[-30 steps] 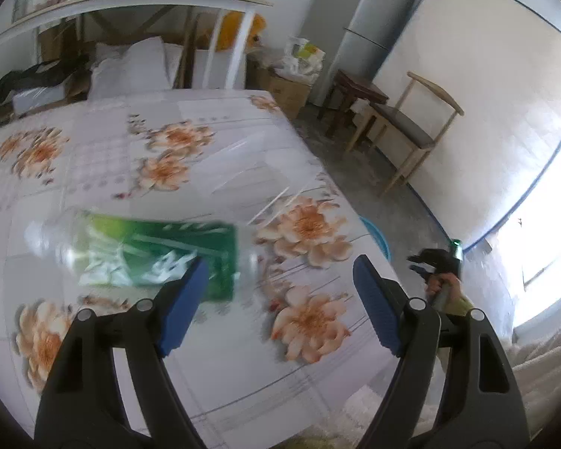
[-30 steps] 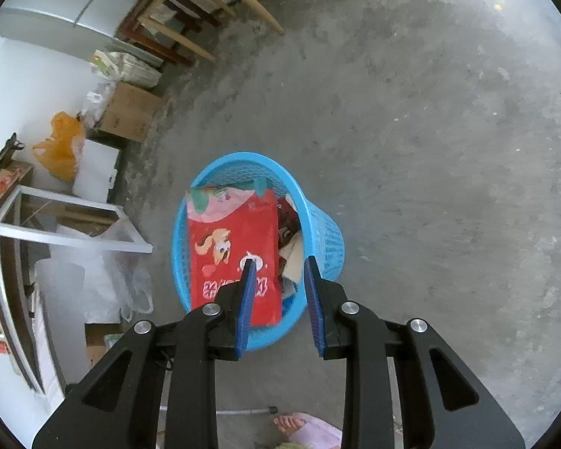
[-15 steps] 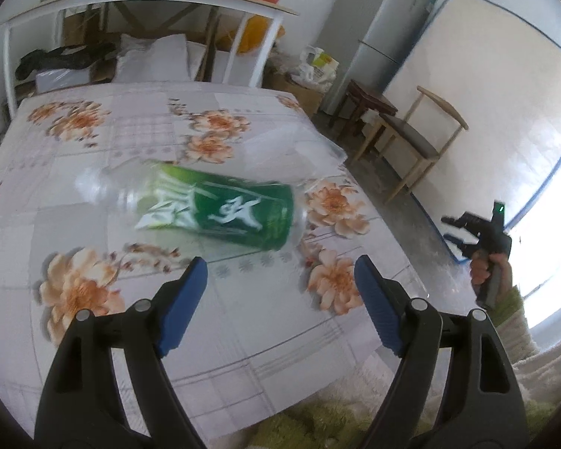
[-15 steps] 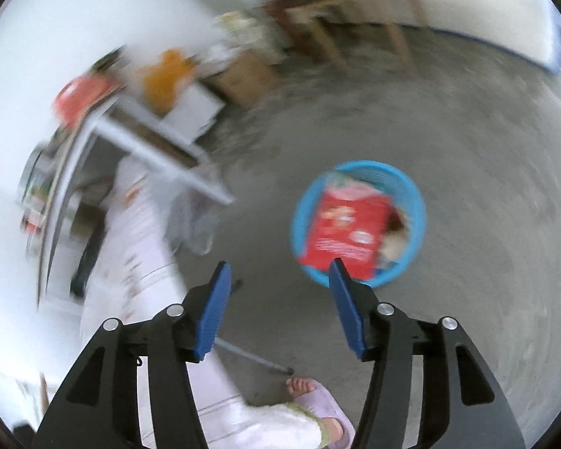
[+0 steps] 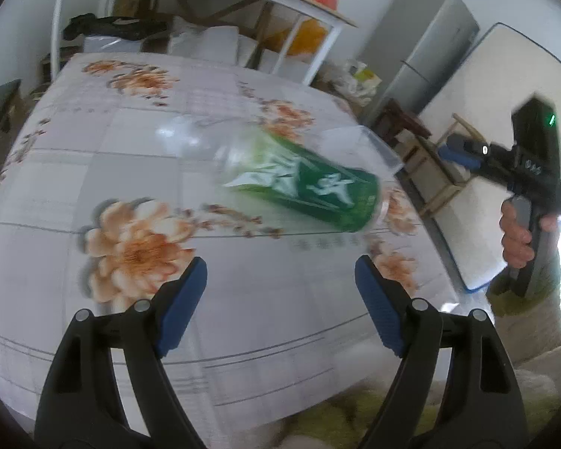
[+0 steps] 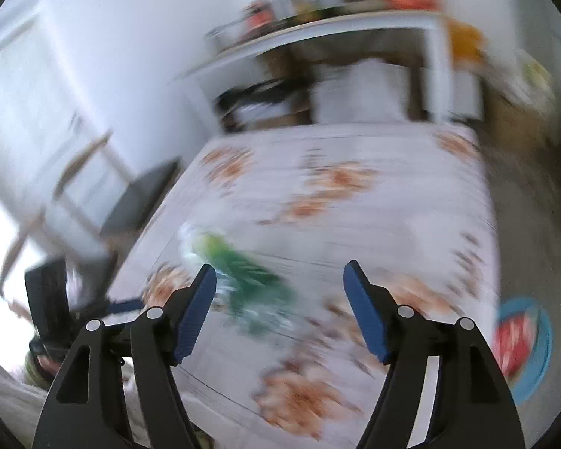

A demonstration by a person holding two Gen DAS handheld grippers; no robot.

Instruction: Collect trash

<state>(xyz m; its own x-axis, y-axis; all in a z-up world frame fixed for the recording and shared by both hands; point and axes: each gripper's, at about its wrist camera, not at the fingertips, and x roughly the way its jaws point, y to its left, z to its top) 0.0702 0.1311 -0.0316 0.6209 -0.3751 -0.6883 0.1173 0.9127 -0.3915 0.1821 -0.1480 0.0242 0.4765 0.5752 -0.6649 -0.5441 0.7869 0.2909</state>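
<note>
Bottle (image 5: 303,183) lies on your surface (image 5: 243,299); left tool (image 5: 280,299) gapes empty, right tool (image 6: 278,310) is opening, empty.

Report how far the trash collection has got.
Done: a red snack bag sits in the blue basket beside the table. In hand: nothing; left tongs open, right tongs opening and empty. Left: the green-labelled plastic bottle lying on the floral tablecloth.
</note>
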